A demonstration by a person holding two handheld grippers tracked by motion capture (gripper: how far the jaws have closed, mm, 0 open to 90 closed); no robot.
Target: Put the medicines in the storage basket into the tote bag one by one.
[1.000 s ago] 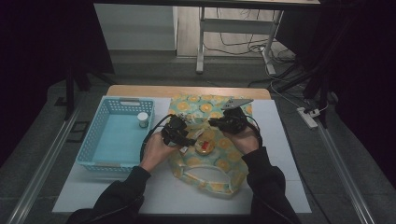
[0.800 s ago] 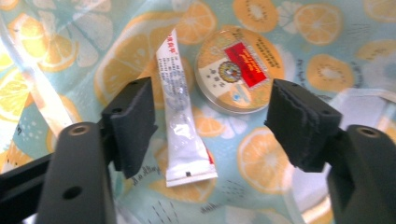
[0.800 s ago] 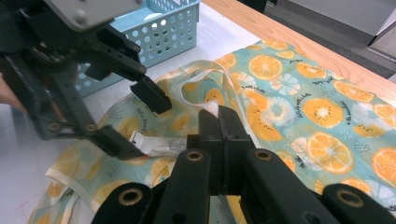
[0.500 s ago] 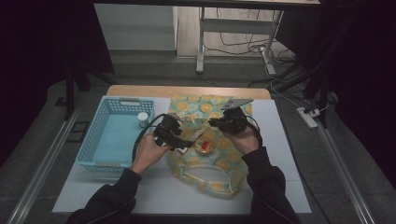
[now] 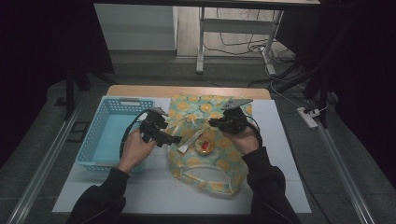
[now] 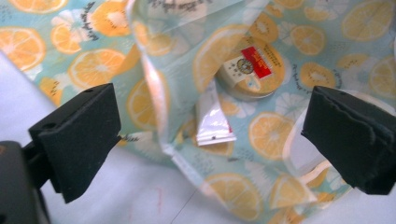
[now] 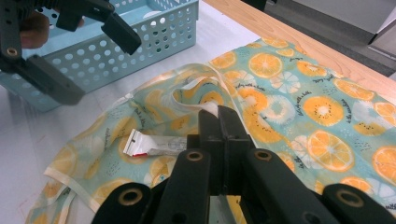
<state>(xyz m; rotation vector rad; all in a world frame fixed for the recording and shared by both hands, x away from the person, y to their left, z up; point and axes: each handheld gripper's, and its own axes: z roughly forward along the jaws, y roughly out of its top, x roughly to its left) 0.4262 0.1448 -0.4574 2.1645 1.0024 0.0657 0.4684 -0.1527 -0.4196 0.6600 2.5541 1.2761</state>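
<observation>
The translucent plastic bag printed with orange and lemon slices [image 5: 205, 140] lay on the white worktop [image 5: 280, 140], spread from near the far edge toward the near edge, just right of the light-blue perforated plastic basket [image 5: 112, 135] that stood along the left edge. Inside the bag lay a small white tube with a red band at its crimped end [image 6: 212, 123] and, just beyond its far end, a round flat tin with a red and white label [image 6: 250, 70]; whether the two touched could not be determined.

The left gripper [image 5: 170, 138] was held over the bag's left edge, beside the basket. Its jaws had just been opening and stood wide apart, released, with the bag's open mouth and the tube seen between them but nothing pressed by the pads [image 6: 79, 135].

The right gripper [image 7: 219, 122] was at the far-right side of the bag's mouth, jaws clenched on the bag's pale rim, which rose in a fold up to them. The left gripper's open jaws appeared at the upper left of the right gripper view, in front of the basket.
</observation>
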